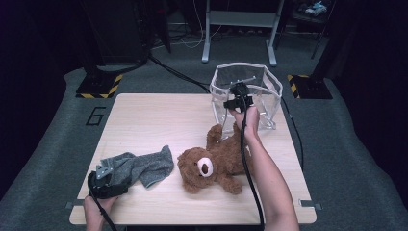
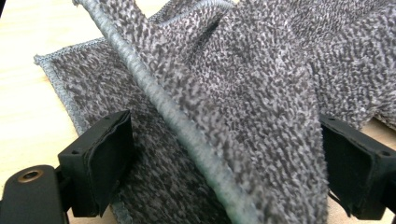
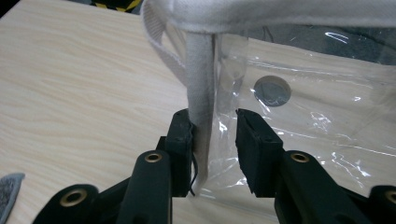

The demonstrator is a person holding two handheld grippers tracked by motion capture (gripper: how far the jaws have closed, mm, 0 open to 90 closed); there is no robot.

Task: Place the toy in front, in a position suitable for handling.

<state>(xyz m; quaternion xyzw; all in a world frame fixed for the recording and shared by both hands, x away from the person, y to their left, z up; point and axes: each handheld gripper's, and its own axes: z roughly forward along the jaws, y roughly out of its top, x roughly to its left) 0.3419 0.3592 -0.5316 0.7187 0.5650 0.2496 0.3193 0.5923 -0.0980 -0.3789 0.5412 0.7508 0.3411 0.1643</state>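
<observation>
Right gripper view, clear bag (image 3: pixel 303 116) edge between right gripper (image 3: pixel 214 154) jaws, unpinched.

One towel (image 1: pixel 137 166), one teddy bear (image 1: pixel 211 163), one bag (image 1: pixel 248 94)

A light wooden desk (image 1: pixel 144 115) stands on grey carpet (image 1: pixel 53 149). A dark figure "6" (image 1: pixel 95 116) is marked on the carpet just left of the desk's far left corner. Beyond the far corners sit two black bases edged with yellow-and-black hazard tape (image 1: pixel 98 85), one left and one right. Black cables (image 1: pixel 173 72) run across the floor toward the far side. At the far middle rise the grey metal legs of a frame (image 1: pixel 240 29). The surroundings are dark, with light falling mainly on the desk.
</observation>
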